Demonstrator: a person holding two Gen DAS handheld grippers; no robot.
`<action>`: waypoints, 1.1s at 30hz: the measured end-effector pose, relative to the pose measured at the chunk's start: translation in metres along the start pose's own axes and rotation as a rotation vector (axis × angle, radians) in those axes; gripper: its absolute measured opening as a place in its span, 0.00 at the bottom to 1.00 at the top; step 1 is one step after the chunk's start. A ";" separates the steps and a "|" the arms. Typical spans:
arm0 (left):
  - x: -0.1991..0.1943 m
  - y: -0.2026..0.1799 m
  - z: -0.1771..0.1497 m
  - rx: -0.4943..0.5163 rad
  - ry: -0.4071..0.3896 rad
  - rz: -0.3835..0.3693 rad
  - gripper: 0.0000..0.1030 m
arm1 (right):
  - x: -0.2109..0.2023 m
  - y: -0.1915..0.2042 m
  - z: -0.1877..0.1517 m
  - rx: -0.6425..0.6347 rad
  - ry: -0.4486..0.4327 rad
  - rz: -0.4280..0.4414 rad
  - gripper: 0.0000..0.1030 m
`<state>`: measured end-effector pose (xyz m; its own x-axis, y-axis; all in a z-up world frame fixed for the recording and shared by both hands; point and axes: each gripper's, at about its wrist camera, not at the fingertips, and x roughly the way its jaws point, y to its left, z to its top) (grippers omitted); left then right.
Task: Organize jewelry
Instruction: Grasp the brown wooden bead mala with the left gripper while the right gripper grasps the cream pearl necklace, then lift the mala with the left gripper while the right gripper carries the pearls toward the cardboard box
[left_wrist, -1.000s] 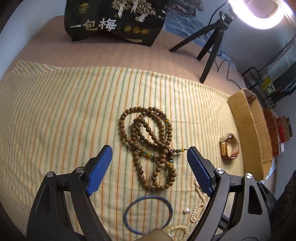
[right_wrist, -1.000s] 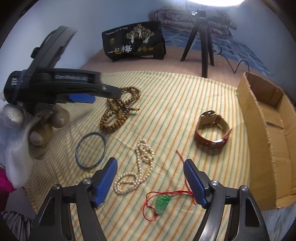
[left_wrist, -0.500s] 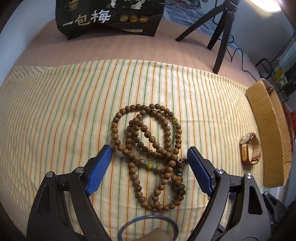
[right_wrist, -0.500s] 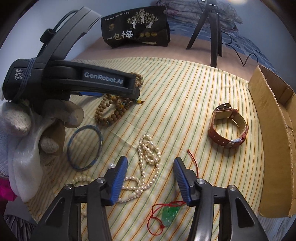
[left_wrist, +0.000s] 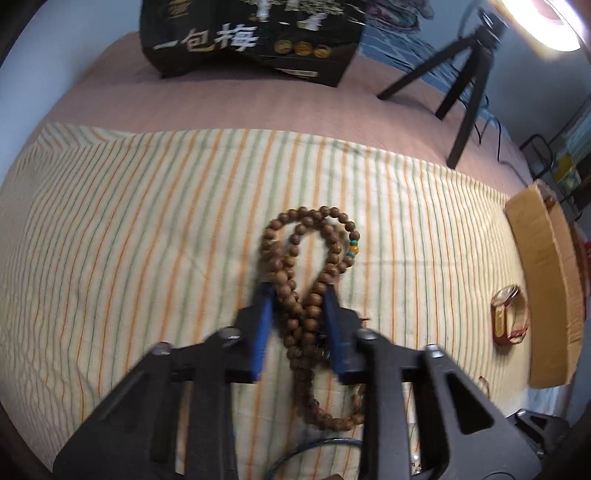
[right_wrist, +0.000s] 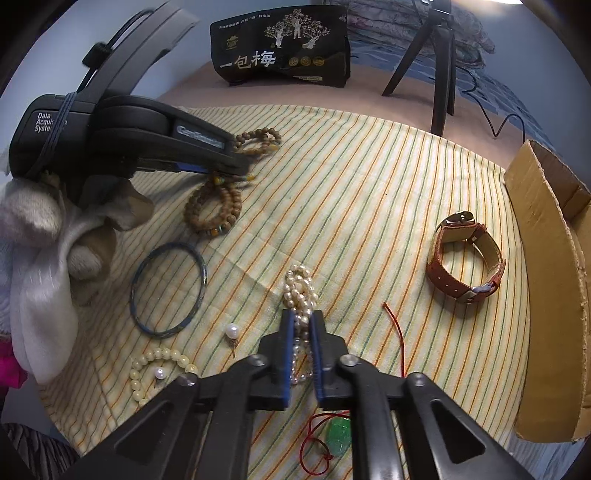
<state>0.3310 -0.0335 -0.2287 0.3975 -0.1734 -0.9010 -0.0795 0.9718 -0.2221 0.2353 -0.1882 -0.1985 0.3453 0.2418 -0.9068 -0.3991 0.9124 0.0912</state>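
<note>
My left gripper (left_wrist: 298, 295) is shut on the brown wooden bead necklace (left_wrist: 314, 240), which lies bunched on the striped cloth (left_wrist: 147, 221); the necklace also shows in the right wrist view (right_wrist: 218, 206). My right gripper (right_wrist: 302, 317) is shut on the pearl necklace (right_wrist: 300, 284). A brown leather watch (right_wrist: 465, 254) lies right, near the cardboard box (right_wrist: 550, 295). A blue bangle (right_wrist: 168, 291), a cream bead bracelet (right_wrist: 155, 365), a pearl earring (right_wrist: 232, 330) and a green pendant on red cord (right_wrist: 340, 434) lie on the cloth.
A black snack bag (right_wrist: 280, 51) and a black tripod (right_wrist: 439, 55) stand at the back beyond the cloth. The gloved left hand (right_wrist: 44, 251) holds the left gripper at the left of the right wrist view.
Both grippers were open one second ago. The left moved forward and closed on the wooden beads, bunching them. The right moved forward and closed on the pearl necklace.
</note>
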 end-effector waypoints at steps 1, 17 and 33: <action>0.000 0.005 0.001 -0.015 0.006 -0.021 0.17 | -0.001 -0.001 0.000 0.005 -0.004 0.004 0.05; -0.062 0.027 -0.010 -0.010 -0.075 -0.092 0.14 | -0.056 0.005 0.003 0.042 -0.140 0.038 0.05; -0.150 0.009 -0.018 0.051 -0.201 -0.175 0.13 | -0.149 0.000 0.007 0.045 -0.328 0.003 0.05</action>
<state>0.2543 -0.0020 -0.1018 0.5755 -0.3087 -0.7574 0.0500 0.9376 -0.3441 0.1898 -0.2222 -0.0601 0.6026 0.3313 -0.7260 -0.3648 0.9235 0.1186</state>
